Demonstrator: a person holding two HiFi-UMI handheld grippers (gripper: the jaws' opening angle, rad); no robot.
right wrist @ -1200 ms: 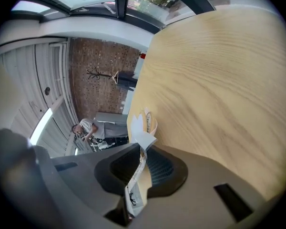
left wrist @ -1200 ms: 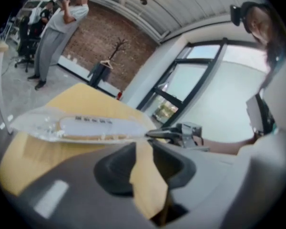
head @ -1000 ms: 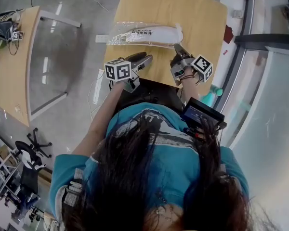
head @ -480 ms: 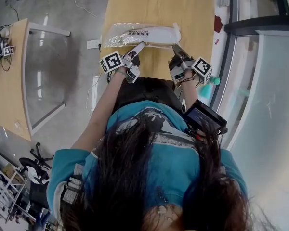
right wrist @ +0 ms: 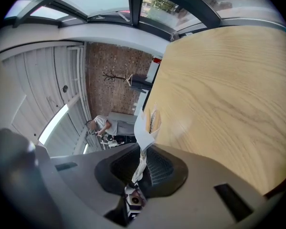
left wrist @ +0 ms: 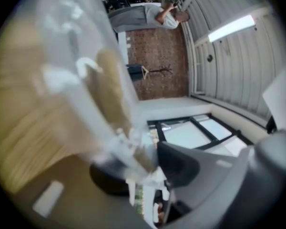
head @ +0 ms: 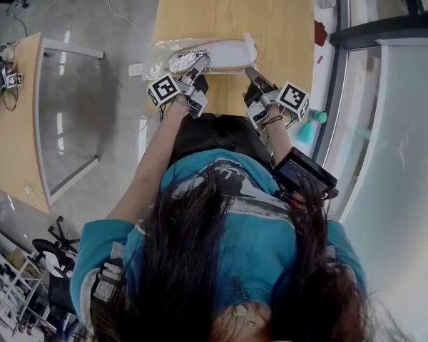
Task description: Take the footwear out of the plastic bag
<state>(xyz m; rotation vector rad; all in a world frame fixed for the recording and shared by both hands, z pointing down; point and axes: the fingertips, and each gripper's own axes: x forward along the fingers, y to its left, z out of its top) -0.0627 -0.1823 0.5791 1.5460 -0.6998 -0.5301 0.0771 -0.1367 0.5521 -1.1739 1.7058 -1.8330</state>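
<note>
on the wooden bench [head: 271, 20], the plastic bag [head: 170, 61] still held the white footwear [head: 228, 53]. right gripper [head: 249, 73] jaws stayed clenched on its edge; left gripper [head: 199, 65] had moved in, jaws just closing on the plastic, so removal looked ready to begin.

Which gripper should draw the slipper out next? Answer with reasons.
Left, probably. The right gripper is shut on a corner of the plastic bag, anchoring it; the left gripper has just been closing on the crumpled end beside the slipper.
</note>
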